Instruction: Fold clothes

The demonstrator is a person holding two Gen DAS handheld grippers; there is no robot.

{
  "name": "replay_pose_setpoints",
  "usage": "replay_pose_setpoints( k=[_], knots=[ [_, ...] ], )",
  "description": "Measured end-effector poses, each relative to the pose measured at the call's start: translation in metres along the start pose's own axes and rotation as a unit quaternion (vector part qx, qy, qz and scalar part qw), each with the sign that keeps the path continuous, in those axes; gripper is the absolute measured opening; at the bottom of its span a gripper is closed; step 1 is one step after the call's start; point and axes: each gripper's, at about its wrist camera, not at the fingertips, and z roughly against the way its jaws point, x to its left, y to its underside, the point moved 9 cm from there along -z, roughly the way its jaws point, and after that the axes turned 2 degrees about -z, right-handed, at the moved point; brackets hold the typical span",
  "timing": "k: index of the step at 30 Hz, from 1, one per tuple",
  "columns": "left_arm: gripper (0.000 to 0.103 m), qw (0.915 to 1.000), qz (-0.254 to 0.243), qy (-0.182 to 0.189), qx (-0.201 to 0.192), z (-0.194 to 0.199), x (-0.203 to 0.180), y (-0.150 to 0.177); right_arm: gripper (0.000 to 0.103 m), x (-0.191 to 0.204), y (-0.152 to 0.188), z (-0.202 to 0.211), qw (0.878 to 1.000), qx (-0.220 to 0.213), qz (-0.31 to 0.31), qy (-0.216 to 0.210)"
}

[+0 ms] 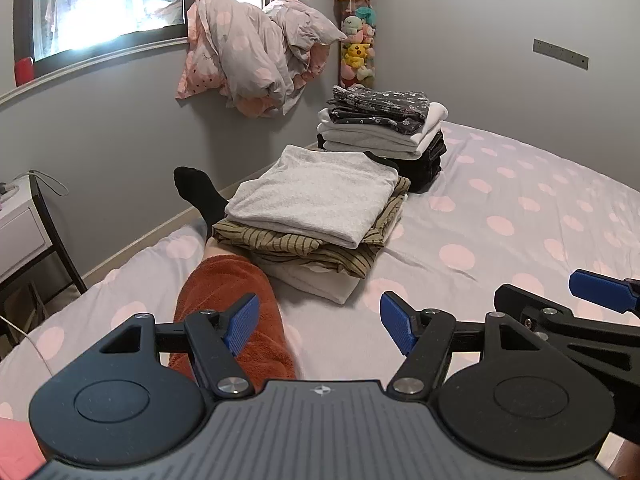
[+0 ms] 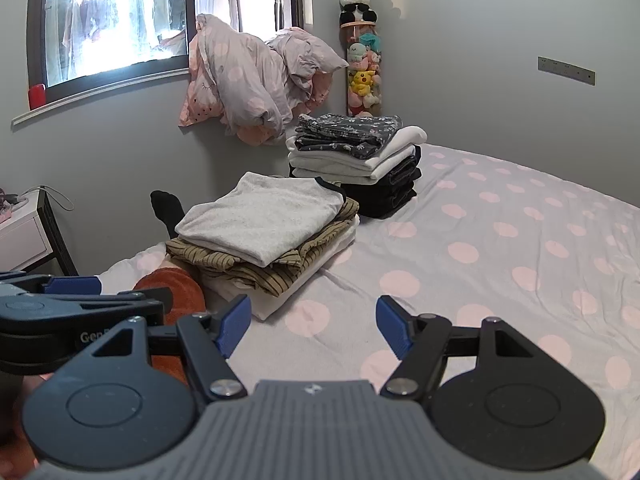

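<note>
folded clothes [image 1: 320,208] beside outstretched leg [image 1: 236,304]

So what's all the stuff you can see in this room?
near stack: one, grey top over olive stripes, on bed
far stack: one, floral, white, black, behind it
bed sheet: one, lilac with pink dots
bunched duvet: one, lilac-pink, by window
panda toy: one, black-white, corner
plush toys: several, mixed colours, below panda
red cup: one, windowsill
person's leg: orange shorts, black sock
left tool: open, empty
right tool: open, empty
</note>
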Motion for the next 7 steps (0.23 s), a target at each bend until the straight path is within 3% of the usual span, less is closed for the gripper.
replay_pose_setpoints(
  k=[7],
  knots=[
    [0.079,1.0000,0.000,-0.002,-0.003,-0.0008,0.0018,0.0001,0.072,0.0009,0.0004,-0.0017,1.000,0.002,0.002,0.000]
  ],
)
